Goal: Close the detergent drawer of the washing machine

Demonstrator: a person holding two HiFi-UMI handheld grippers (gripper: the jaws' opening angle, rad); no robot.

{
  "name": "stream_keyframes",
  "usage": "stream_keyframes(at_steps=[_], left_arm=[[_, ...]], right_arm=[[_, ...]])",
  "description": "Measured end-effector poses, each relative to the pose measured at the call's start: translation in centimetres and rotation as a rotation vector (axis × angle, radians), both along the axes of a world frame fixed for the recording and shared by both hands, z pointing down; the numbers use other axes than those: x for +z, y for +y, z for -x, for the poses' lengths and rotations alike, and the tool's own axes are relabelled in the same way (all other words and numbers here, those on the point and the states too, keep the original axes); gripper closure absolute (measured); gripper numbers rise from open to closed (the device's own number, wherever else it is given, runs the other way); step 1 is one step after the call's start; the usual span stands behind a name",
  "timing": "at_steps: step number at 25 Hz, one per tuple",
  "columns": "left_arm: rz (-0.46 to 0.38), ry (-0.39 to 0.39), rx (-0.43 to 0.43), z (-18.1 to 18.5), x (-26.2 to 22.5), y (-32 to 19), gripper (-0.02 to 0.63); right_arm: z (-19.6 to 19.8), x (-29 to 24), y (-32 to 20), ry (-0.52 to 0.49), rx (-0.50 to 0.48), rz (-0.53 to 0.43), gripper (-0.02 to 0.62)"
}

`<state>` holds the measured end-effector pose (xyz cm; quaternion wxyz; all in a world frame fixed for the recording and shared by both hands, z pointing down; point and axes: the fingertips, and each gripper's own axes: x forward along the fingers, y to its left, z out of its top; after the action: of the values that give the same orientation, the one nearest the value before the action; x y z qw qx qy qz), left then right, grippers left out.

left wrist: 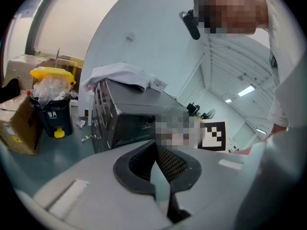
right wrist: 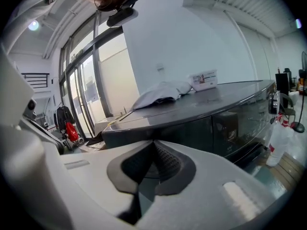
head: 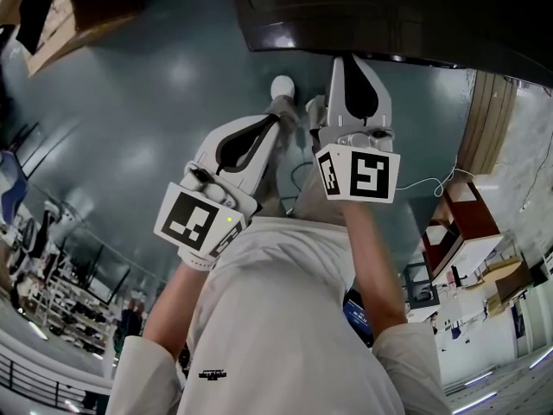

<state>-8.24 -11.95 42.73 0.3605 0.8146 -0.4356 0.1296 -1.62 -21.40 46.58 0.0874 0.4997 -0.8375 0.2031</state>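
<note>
The washing machine (head: 371, 15) is a dark grey box along the top of the head view. It also shows in the left gripper view (left wrist: 129, 121) and the right gripper view (right wrist: 211, 116), with a white cloth (right wrist: 160, 92) lying on its top. I cannot make out the detergent drawer in any view. My left gripper (head: 281, 102) is held in front of the body, short of the machine, and is shut on nothing. My right gripper (head: 357, 63) points at the machine's near edge, also shut and empty. Both pairs of pads (left wrist: 165, 159) (right wrist: 163, 159) meet at their tips.
A black bin with a yellow lid (left wrist: 50, 97) and cardboard boxes (left wrist: 19, 128) stand left of the machine. A small card (right wrist: 204, 79) lies on the machine's top. A clear bottle (right wrist: 277, 145) stands on the floor at the right. Wooden furniture (head: 467, 219) is to my right.
</note>
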Motion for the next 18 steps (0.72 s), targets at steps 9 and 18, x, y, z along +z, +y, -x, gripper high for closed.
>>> stream_keyframes(at_steps=[9,18], left_arm=[[-0.014,-0.005,-0.009,-0.5,-0.5,0.7,0.592],[-0.063,-0.014,-0.006,-0.2,-2.8,1.3,0.592]], right_arm=[[-0.2,0.0,0.1,0.002,-0.041,0.003,0.592],[0.1,0.4,0.2,0.061,-0.139,0.074,0.592]])
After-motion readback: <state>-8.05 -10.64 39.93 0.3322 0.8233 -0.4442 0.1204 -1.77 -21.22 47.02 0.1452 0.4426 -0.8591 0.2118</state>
